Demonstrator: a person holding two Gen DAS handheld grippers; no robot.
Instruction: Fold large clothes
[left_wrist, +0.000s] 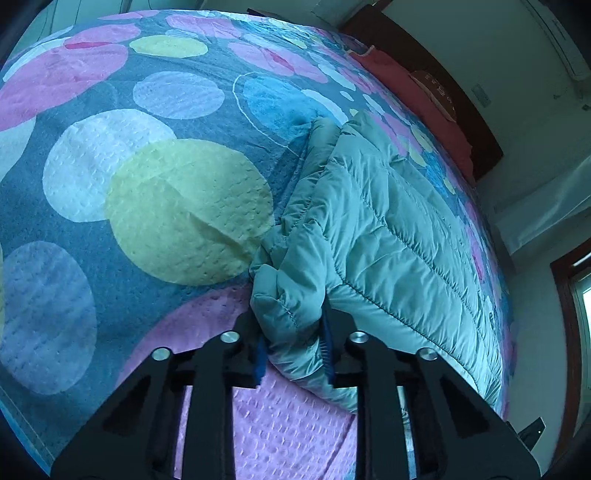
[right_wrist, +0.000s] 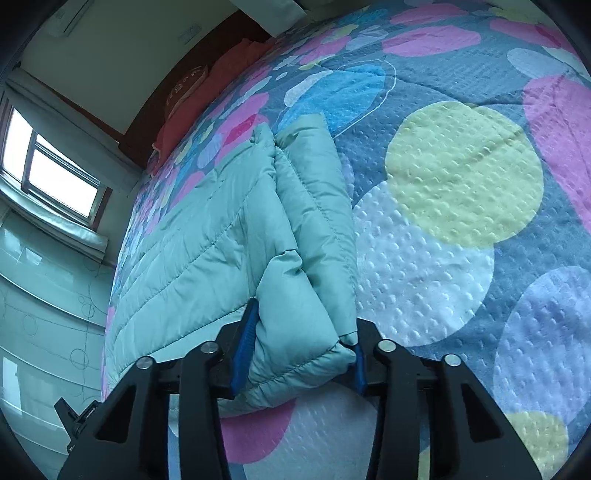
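In the left wrist view, the left gripper (left_wrist: 293, 350) is seen clenched on a bunched edge of the pale teal quilted puffer jacket (left_wrist: 388, 236); the padded fabric is pinched between the blue-lined fingers (left_wrist: 260, 360), which press on it from both sides. From the grip the jacket is spread ahead and to the right of the claw, lying flat on the bed cover of textured fabric printed with large pink, yellow, white and blue circles (left_wrist: 147, 192). A folded sleeve or side panel is laid along the jacket's left edge, just ahead of the claw. Far ahead and to the right, a red pillow (left_wrist: 417, 92) is seen at the bed's end against a dark wooden headboard (left_wrist: 461, 96).

In the right wrist view, the right gripper (right_wrist: 299, 358) is likewise closed on the jacket (right_wrist: 207, 236): a thick folded corner is clamped between its blue-padded fingers (right_wrist: 243, 350), with the padding bulging out below them. The rest of the jacket is extended ahead and to the left of the claw, on the bed cover (right_wrist: 461, 173), which lies open to the right. Well off to the left a bright window (right_wrist: 55, 173) is visible. No container is shown in either view.
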